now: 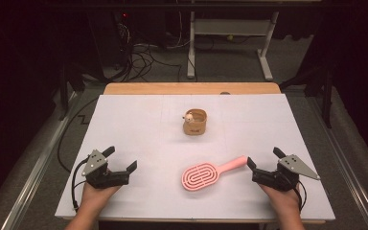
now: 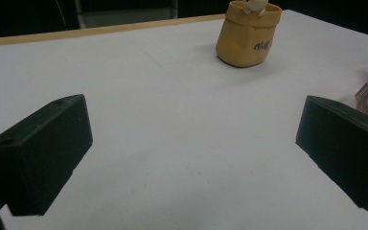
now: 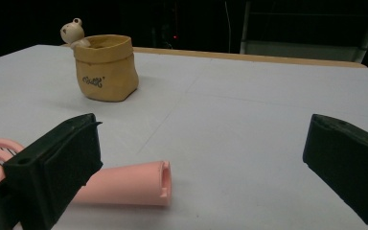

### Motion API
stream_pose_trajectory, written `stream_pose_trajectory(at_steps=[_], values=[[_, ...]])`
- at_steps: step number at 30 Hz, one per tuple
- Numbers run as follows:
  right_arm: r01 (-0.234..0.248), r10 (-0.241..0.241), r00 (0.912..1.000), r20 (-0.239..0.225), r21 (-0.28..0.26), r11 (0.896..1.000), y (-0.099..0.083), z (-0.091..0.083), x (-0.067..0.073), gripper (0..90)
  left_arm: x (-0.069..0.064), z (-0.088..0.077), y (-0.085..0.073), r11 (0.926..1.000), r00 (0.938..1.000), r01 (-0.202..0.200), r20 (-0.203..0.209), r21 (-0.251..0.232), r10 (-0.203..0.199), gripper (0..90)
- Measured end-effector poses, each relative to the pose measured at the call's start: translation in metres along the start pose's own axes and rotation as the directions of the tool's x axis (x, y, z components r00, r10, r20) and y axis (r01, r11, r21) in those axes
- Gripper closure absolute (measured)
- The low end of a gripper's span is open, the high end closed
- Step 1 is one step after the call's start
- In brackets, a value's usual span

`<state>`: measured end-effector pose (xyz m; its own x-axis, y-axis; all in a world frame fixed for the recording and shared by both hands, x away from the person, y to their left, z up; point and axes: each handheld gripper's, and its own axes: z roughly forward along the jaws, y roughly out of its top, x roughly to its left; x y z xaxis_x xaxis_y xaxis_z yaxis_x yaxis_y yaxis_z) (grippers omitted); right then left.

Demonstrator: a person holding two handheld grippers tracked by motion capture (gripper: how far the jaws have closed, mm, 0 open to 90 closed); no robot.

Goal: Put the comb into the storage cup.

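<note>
Both our grippers rest on the white bench (image 1: pixel 139 124), left gripper (image 1: pixel 122 159) and right gripper (image 1: pixel 264 158) each spread wide, holding nothing. Our pink hairbrush (image 1: pixel 207 173) lies with its handle end just beside the right fingers (image 3: pixel 57 163); the tan pot (image 1: pixel 195 121) stands well beyond both.

- Hairbrush (image 1: pixel 206 174): pink plastic, oval head with looped vent slots, bristle side up. Lies flat on the white bench (image 1: pixel 139 129), near edge, right of centre. Head points left and nearer the person; handle (image 3: pixel 124 184) runs up-right, its hollow round end just beside the right gripper (image 1: pixel 264 166).
- Pot (image 1: pixel 195 121): small tan sack-shaped holder, upright, dark script on its side, pale animal figure (image 3: pixel 73 32) perched at rim. Stands mid-bench, well apart from the hairbrush.
</note>
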<state>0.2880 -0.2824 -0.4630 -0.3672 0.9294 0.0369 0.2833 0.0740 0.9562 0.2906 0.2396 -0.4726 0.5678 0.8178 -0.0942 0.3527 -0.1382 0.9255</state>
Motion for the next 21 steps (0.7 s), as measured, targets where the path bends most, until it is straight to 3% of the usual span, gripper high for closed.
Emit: stream_pose_trajectory(at_steps=[8, 12, 17, 18, 21], values=[[0.017, -0.017, 0.9998, -0.008, 0.016, 1.000, -0.0008, 0.0006, 0.0006, 0.6, -0.0002, -0.0001, 0.0014, 1.0000, 1.0000, 0.000, 0.001, 0.004, 0.000, 0.0], [0.016, -0.015, 0.9998, -0.011, 0.020, 1.000, -0.0021, 0.0004, -0.0009, 5.6, -0.0005, -0.0001, 0.0028, 1.0000, 1.0000, -0.003, -0.002, -0.009, 0.003, 0.0], [0.011, -0.010, 0.9997, -0.021, 0.033, 0.999, -0.0022, 0.0008, -0.0040, 23.6, 0.0013, 0.0007, 0.0023, 0.9998, 0.9999, -0.011, -0.012, -0.015, 0.011, 0.0], [0.011, -0.010, 0.9997, -0.021, 0.033, 0.999, -0.0022, 0.0008, -0.0040, 23.6, 0.0013, 0.0007, 0.0023, 0.9998, 0.9999, -0.011, -0.012, -0.015, 0.011, 0.0], [0.031, -0.030, 0.9986, -0.044, 0.042, 0.999, 0.0010, -0.0005, 0.0005, 44.0, 0.0008, -0.0030, -0.0008, 0.9996, 0.9999, -0.010, 0.005, -0.024, 0.011, 0.1]])
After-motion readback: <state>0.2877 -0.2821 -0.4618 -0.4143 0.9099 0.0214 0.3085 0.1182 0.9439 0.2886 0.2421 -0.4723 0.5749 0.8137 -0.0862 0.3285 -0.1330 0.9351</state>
